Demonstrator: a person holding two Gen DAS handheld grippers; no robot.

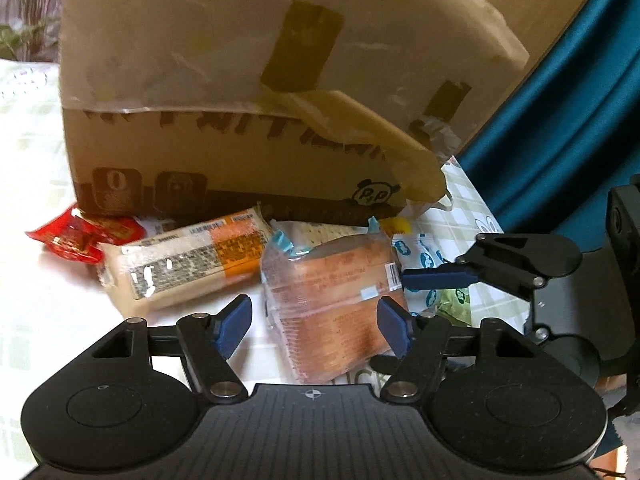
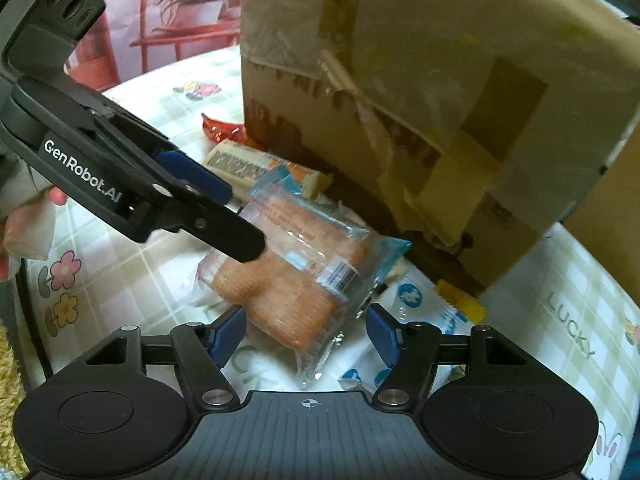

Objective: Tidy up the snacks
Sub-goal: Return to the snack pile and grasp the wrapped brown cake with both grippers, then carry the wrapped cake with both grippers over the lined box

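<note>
Bread pack [image 1: 332, 300], clear wrapper with blue-trimmed ends, orange-brown slices inside, lies on the checked tablecloth [image 1: 36, 320] just in front of the cardboard box [image 1: 224, 92]. Left gripper [image 1: 314, 326] straddles its near end: jaws partly open, blue pads either side of the pack, right pad at the wrapper's edge, left pad clear of it; no firm squeeze visible. Right gripper [image 2: 306, 334] partly open too, its pads flanking the same pack's near corner in the right wrist view, neither pad seen pressing. From the left wrist view the right gripper comes in from the right, one blue finger level with the pack's side.

Beside the pack, to its left, a long beige snack pack [image 1: 184, 264] with printed label, lying flat and angled, its far end close to the box. Further left, red foil-wrapped snacks [image 1: 80, 236] at the box's lower corner. To the right, white sachets with blue print [image 1: 420, 256], partly under the bread pack, and a yellow wrapper [image 2: 460, 300] near the box. Box has peeling tape and a torn flap hanging at its front edge
</note>
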